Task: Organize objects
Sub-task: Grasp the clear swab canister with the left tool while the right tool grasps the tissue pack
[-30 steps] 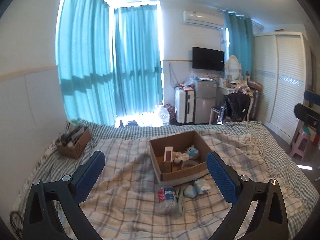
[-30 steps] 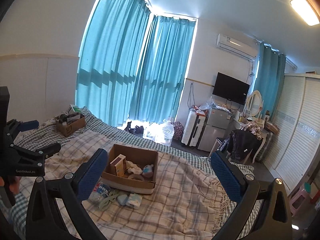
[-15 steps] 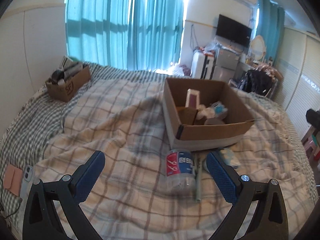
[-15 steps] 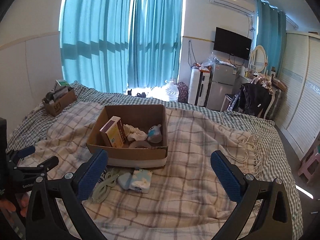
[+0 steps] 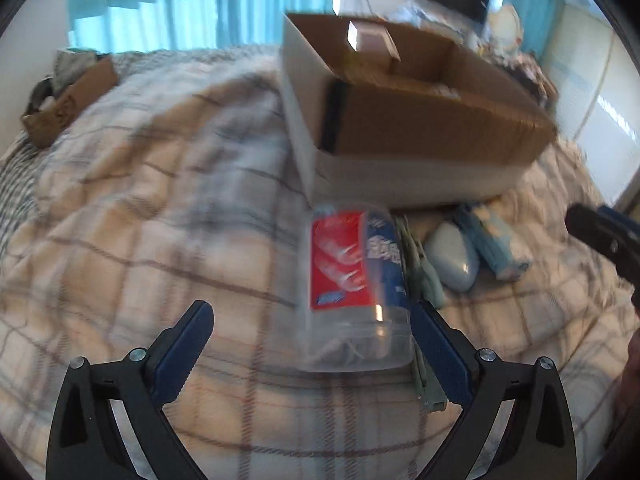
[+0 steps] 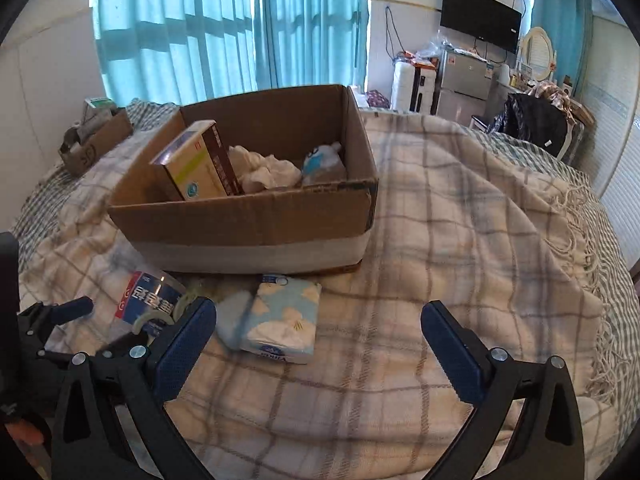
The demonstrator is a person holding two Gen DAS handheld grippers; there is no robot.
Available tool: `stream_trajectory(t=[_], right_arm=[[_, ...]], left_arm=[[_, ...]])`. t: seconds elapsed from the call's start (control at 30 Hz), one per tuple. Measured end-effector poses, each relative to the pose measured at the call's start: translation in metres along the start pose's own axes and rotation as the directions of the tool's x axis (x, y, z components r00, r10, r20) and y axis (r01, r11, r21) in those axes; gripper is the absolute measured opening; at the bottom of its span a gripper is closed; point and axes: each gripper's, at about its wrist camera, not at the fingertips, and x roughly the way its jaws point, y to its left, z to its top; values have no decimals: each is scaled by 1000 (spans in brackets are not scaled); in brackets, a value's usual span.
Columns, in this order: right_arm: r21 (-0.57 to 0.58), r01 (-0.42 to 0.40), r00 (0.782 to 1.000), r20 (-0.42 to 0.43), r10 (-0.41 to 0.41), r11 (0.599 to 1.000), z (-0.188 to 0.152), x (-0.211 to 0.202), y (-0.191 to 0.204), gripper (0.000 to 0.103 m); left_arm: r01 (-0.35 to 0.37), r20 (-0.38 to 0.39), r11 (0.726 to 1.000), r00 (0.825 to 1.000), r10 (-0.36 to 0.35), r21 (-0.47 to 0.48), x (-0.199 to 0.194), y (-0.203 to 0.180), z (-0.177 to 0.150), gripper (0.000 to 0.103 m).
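Holding several items already, the cardboard box [image 6: 248, 216] sat on the plaid blanket [image 6: 460, 240]; a plastic bottle [image 5: 352, 280], tissue pack [image 6: 280, 320] and pale pouch [image 5: 452, 256] lay outside it, unsorted. Left gripper [image 5: 312, 356] and right gripper [image 6: 320, 344] both hung spread wide, grasping nothing.

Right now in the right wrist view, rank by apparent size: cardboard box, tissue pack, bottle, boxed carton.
1. cardboard box
2. tissue pack
3. boxed carton, about level with the tissue pack
4. bottle, partly hidden
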Motion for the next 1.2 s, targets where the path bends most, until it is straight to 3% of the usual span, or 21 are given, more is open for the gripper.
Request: stream_trajectory(t=[0.1, 0.17, 0.23, 0.37, 0.57, 0.63, 0.7, 0.73, 0.9, 1.2], right_arm=[[11, -1, 998, -55, 2, 1000, -1, 14, -1, 103], [25, -6, 998, -60, 8, 1000, -1, 14, -5, 103], [36, -4, 998, -56, 6, 999, -1, 12, -5, 103], [51, -13, 996, -82, 17, 999, 0, 21, -6, 103], [-19, -43, 989, -142, 40, 999, 4, 50, 15, 102], [-43, -45, 981, -188, 36, 998, 2, 64, 23, 91], [-56, -53, 973, -229, 39, 997, -1, 73, 27, 59], [-58, -64, 970, -239, 48, 996, -3, 74, 28, 57], [-86, -72, 979, -197, 54, 994, -8, 43, 36, 55], [-140, -41, 999, -34, 36, 989, -14, -43, 51, 54]], left_arm=[[-55, -92, 996, 994, 61, 65, 26, -14, -4, 91], [-53, -68, 997, 996, 57, 56, 24, -14, -5, 85], [-11, -36, 999, 999, 13, 34, 15, -11, -5, 65], [47, 30, 999, 998, -47, -19, -7, -2, -8, 65], [78, 151, 993, 986, -64, -85, -42, 10, -10, 65], [75, 141, 993, 988, -61, -96, -38, 15, -8, 65], [70, 111, 990, 992, -56, -123, -30, 24, -5, 65], [72, 102, 988, 993, -58, -136, -24, 30, -2, 65], [65, 94, 983, 994, -49, -173, -30, 38, -10, 65], [83, 123, 988, 990, -67, -129, -82, 26, -15, 65]])
